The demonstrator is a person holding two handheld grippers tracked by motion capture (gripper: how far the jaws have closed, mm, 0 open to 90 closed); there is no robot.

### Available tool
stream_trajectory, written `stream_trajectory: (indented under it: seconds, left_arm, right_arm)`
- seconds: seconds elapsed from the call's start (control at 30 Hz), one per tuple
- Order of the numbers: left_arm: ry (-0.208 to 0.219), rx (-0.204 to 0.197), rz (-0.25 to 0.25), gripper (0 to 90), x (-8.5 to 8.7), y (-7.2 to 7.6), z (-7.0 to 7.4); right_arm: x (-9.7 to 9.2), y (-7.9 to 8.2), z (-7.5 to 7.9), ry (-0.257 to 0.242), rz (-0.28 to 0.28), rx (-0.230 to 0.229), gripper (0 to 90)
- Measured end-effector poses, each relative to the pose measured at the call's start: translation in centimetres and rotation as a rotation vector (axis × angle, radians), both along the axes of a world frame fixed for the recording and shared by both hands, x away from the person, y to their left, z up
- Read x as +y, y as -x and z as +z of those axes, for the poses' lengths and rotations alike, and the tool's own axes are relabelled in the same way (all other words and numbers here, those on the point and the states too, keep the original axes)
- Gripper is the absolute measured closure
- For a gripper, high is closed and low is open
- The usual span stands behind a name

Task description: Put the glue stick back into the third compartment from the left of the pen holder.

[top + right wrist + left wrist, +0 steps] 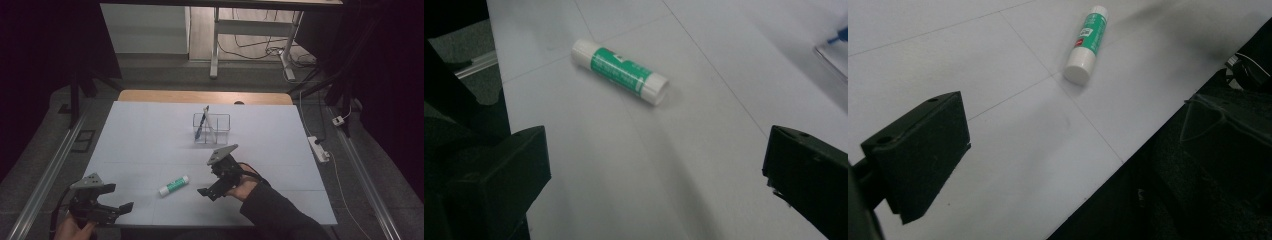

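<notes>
Left tool (pixel 117 197): at the near-left desk (pixel 150 135) corner, jaws parted, empty; in its own view one jaw is cut off by the frame.

Glue stick (pixel 174 185): lies flat on the white desk sheet between the two tools, touching neither, bare sheet all round it. White tube, green label, white cap; label print too small to read.

Right tool (pixel 209 183): just right of the glue stick, jaws wide apart, empty, pointed toward it.

Clear holder (pixel 212 129): farther back, a blue pen (pixel 202 122) leaning inside.
</notes>
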State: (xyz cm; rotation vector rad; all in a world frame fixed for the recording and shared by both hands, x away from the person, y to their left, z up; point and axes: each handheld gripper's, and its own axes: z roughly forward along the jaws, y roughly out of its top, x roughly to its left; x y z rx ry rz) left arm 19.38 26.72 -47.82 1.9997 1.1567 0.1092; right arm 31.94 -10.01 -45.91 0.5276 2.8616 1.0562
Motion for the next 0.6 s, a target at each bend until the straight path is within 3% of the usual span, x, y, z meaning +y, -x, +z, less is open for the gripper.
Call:
stream_trajectory:
  seconds: [0.23, 0.4, 0.6]
  left_arm:
    - [0.002, -0.002, -0.001, 0.0, 0.0, 0.0, 0.0]
    - [0.004, -0.001, -0.003, 0.0, 0.0, 0.0, 0.0]
    - [0.006, -0.002, -0.005, 0.0, 0.1, 0.0, 0.0]
  right_arm:
    - [3.7, -0.5, -0.1, 0.041, 0.096, -0.014, 0.0]
    - [6.2, -1.1, -1.1, 0.075, 0.152, -0.003, 0.0]
    - [9.2, -1.1, -2.0, 0.116, 0.282, -0.053, 0.0]
